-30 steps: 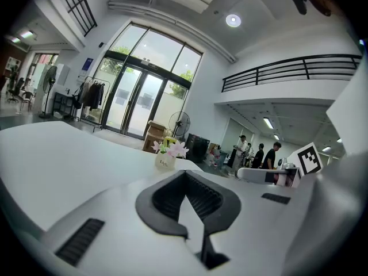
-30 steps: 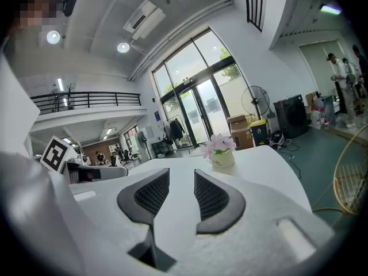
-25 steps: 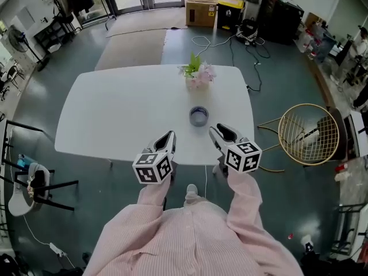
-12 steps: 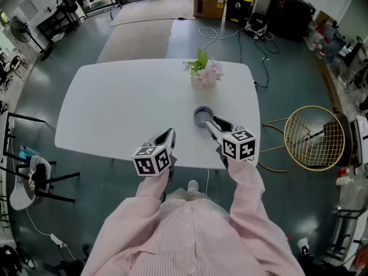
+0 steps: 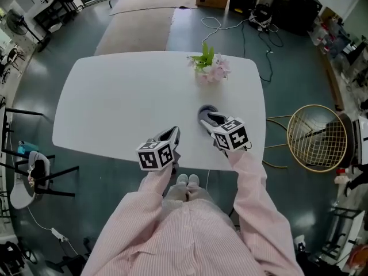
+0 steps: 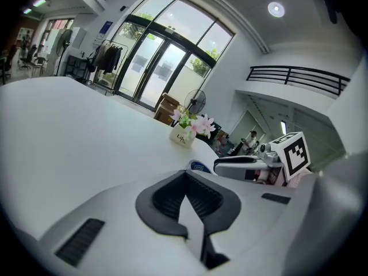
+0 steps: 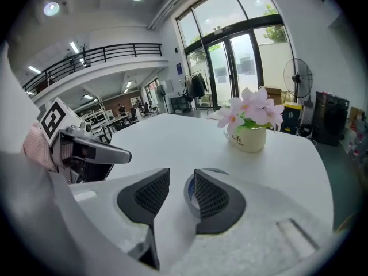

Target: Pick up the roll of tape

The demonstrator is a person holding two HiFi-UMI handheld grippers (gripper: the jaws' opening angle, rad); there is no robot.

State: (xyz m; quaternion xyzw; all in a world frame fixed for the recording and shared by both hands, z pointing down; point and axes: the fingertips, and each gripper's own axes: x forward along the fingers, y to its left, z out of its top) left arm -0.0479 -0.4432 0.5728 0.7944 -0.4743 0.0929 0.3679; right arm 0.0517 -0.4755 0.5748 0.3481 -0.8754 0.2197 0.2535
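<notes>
Since 1 s ago the right gripper (image 5: 210, 121) has reached forward over the table (image 5: 115, 96) to the tape (image 5: 205, 111). The tape lies flat near the front edge, short of the flowers (image 5: 210, 71). The gripper's 2 jaws stand apart with nothing gripped. Part of the tape's wall shows in the gap, and 1 jaw seems to be over its hole. The left gripper (image 5: 173, 134) hangs back, jaws together and empty. The tape looks light, stiff and smooth-sided, so pinch 1 wall, inside and out.

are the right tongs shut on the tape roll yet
No, the right tongs stand open, and the tape roll lies just past their tips, partly hidden behind one jaw, with nothing clamping it.
</notes>
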